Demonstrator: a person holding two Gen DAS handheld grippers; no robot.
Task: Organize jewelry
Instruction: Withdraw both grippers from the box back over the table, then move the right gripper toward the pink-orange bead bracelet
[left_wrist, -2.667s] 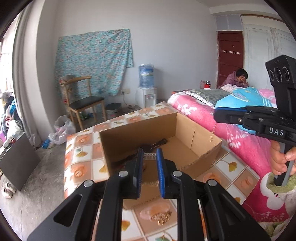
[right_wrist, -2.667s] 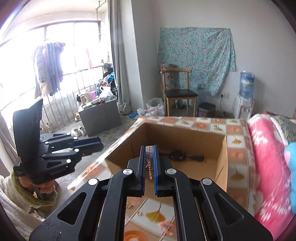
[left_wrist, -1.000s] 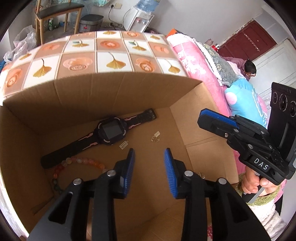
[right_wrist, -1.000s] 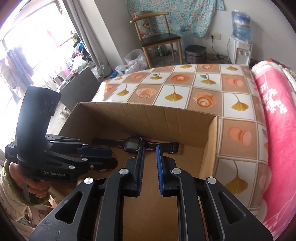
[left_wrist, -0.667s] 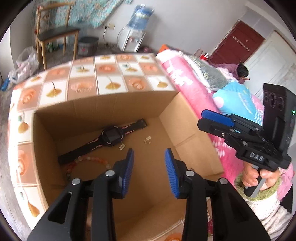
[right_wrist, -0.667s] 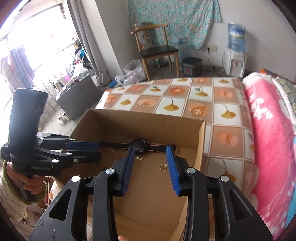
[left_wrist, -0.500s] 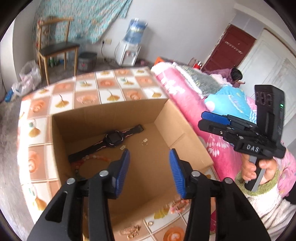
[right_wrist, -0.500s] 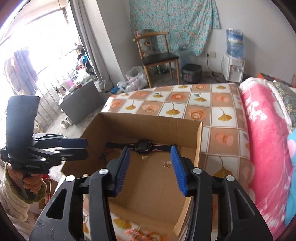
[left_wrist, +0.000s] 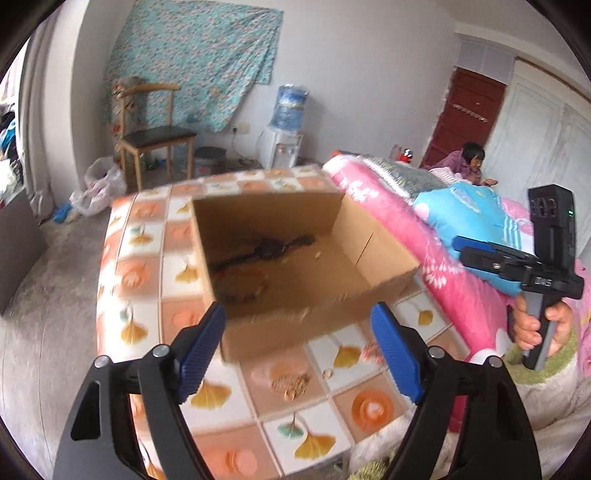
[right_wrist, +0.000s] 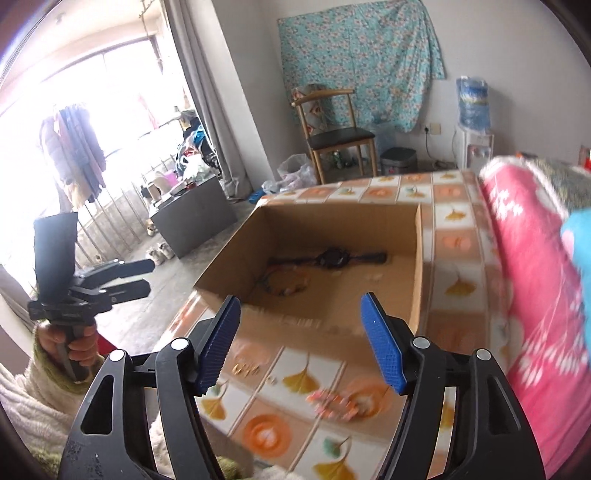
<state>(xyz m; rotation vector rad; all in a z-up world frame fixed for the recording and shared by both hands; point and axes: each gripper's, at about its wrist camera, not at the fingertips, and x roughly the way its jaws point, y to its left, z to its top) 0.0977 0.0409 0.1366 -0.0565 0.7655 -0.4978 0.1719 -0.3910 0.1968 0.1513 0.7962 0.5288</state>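
Both hand-held grippers were spread wide and empty: left hand-held gripper (left_wrist: 297, 350), right hand-held gripper (right_wrist: 299, 343), each held above the near edge of the bench (left_wrist: 147, 258), which wore a glossy tiled cloth with leaf prints.

Open cardboard box (left_wrist: 384, 258) sat mid-bench. Inside, along its far wall: a black watch (right_wrist: 332, 257), strap laid flat, long axis parallel to that wall; a bead bracelet (right_wrist: 286, 284) coiled just nearer, toward the box's left wall.

Loose on the bench between box and near edge: a gold chain (left_wrist: 291, 384) in a small heap, a pink bead bracelet (right_wrist: 332, 400), and small pale bits beside the chain, too blurred to identify.

Judgement: the chain lay ahead of and below the left gripper, so left was nearer; the pink bracelet sat under the right. Chain is limp, fine-linked metal and would need a low pinch.
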